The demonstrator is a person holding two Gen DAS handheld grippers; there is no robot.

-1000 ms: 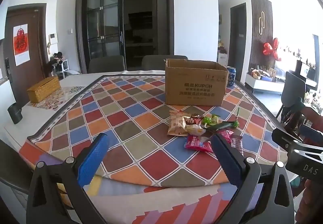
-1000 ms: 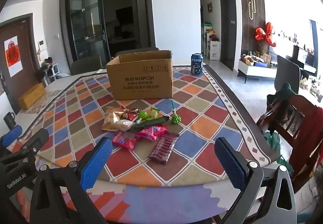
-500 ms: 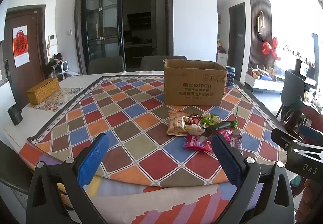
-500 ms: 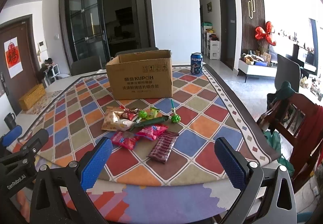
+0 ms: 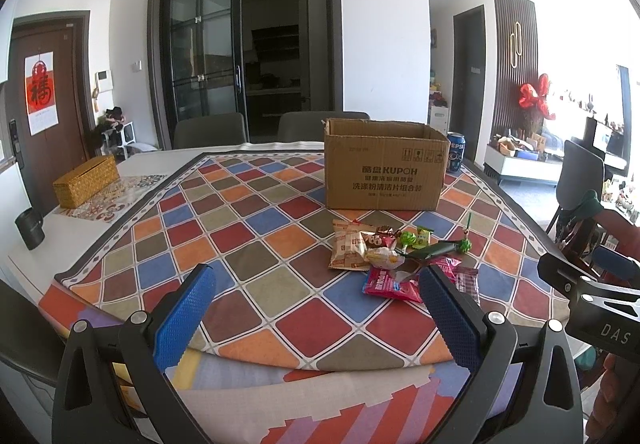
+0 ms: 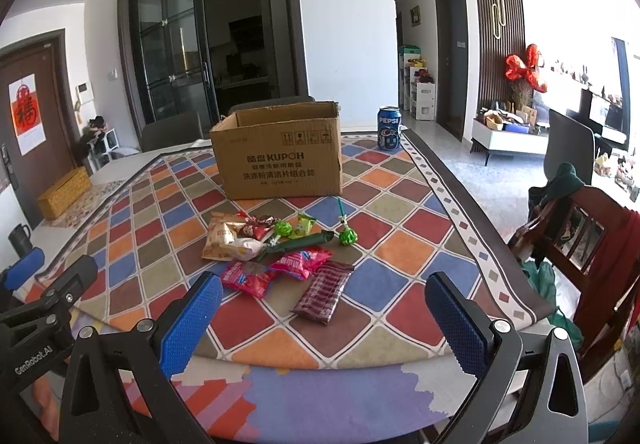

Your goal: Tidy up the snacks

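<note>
A pile of snack packets (image 6: pixel 276 248) lies on the checked tablecloth, in front of an open cardboard box (image 6: pixel 278 154). The pile holds a tan packet (image 6: pixel 224 240), pink packets (image 6: pixel 300 262), a dark red striped packet (image 6: pixel 324 290) and green lollipops (image 6: pixel 347 235). In the left wrist view the pile (image 5: pixel 396 258) lies ahead to the right, below the box (image 5: pixel 384 164). My left gripper (image 5: pixel 316 304) is open and empty near the table's front edge. My right gripper (image 6: pixel 324 314) is open and empty, just short of the pile.
A Pepsi can (image 6: pixel 389 128) stands right of the box. A woven yellow box (image 5: pixel 86 180) and a black cup (image 5: pixel 29 228) sit at the table's left. A wooden chair (image 6: pixel 580 244) stands at the right edge. Grey chairs (image 5: pixel 210 130) stand behind the table.
Both views have shifted slightly, with the table a little nearer and lower in frame. The snacks and box have not moved. Both grippers stay open.
</note>
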